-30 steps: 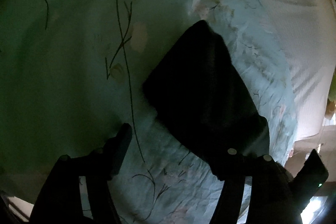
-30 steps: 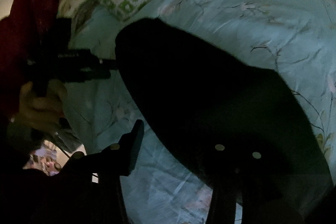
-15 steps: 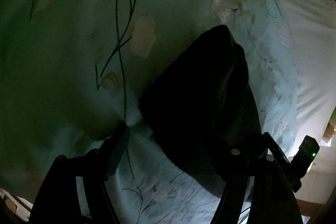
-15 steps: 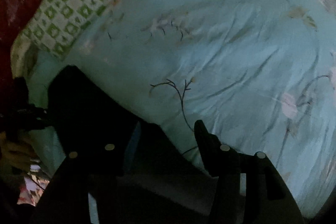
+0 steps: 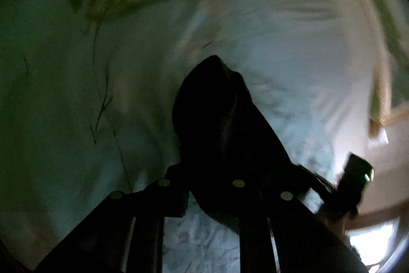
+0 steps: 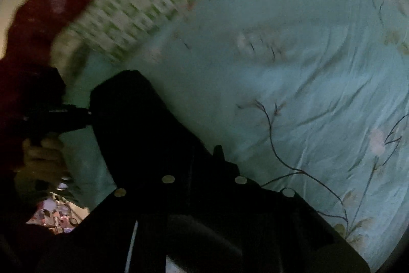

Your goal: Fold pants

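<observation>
My left claw [image 5: 211,186] has its fingers drawn in on the black pants [image 5: 225,124], the dark cloth bunched between them and rising away from me in a narrow fold over the bed. My right claw [image 6: 202,170] is likewise pinched on the pants [image 6: 143,129]; the cloth runs from it to the left, where my left claw [image 6: 76,114] shows at the pants' far edge, held in my left hand [image 6: 41,163]. The frames are dim and blurred, so fine detail of the grips is hard to read. Under the pants lies the pale blue floral bedsheet [image 6: 306,83], bare and wrinkled to the right. A green-and-white checked pillow [image 6: 133,9] sits far left, with a red blanket [image 6: 46,7] beyond it.
</observation>
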A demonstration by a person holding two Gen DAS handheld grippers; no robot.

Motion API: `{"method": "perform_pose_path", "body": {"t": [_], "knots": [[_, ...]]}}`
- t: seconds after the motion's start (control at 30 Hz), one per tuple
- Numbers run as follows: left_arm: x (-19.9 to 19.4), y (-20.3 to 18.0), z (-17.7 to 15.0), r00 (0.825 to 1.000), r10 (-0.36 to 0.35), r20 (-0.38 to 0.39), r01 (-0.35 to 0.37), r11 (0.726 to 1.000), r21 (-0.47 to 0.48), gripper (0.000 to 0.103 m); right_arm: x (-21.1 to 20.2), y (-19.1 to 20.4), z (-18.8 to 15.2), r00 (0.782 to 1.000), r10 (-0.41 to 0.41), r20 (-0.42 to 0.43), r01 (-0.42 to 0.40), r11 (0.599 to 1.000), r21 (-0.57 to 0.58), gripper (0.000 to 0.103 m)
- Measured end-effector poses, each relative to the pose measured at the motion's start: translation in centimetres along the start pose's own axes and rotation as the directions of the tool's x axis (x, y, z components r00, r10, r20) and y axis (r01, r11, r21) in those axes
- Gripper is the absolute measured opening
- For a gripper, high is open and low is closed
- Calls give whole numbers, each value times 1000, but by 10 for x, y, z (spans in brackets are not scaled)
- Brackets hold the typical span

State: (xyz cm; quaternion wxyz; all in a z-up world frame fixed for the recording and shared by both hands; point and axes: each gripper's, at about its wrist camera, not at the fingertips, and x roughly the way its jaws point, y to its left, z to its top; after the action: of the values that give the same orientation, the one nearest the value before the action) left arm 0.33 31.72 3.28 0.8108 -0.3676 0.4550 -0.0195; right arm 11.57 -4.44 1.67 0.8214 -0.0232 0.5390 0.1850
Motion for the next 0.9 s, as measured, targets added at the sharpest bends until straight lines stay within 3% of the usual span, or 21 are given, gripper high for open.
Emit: {"method": "perform_pose_path", "body": {"t": [0.07,0.13,0.23,0.4,0.57,0.63,0.73,0.83,0.9], "knots": [[-14,-10,-7,1000,-6,26,4,997,75,14,-5,-5,0,999,-24,21,24,1000,7,14],[-17,-21,-14,998,41,47,-48,985,163,14,1,-13,2,998,-58,24,57,998,30,12],[-9,-38,-21,983,166,82,-183,938,296,14,25,-10,11,992,-127,9,127,992,26,12],[5,-38,-19,951,276,142,-310,870,384,14,62,-8,16,965,-262,-14,262,965,27,11],[51,-22,-31,876,461,144,-469,739,485,18,74,-13,7,946,-321,-34,322,946,40,11],[68,-17,-38,839,525,141,-514,682,520,24,67,-14,7,946,-324,-28,325,943,73,22],[58,-19,-37,830,538,146,-528,676,513,41,41,-16,1,943,-333,-15,331,933,141,42],[26,-27,-35,843,503,191,-526,695,490,47,-6,-18,-17,943,-326,65,305,926,223,44],[8,-35,-33,864,460,207,-498,715,490,53,-41,-23,-40,940,-323,115,278,914,295,45]]}}
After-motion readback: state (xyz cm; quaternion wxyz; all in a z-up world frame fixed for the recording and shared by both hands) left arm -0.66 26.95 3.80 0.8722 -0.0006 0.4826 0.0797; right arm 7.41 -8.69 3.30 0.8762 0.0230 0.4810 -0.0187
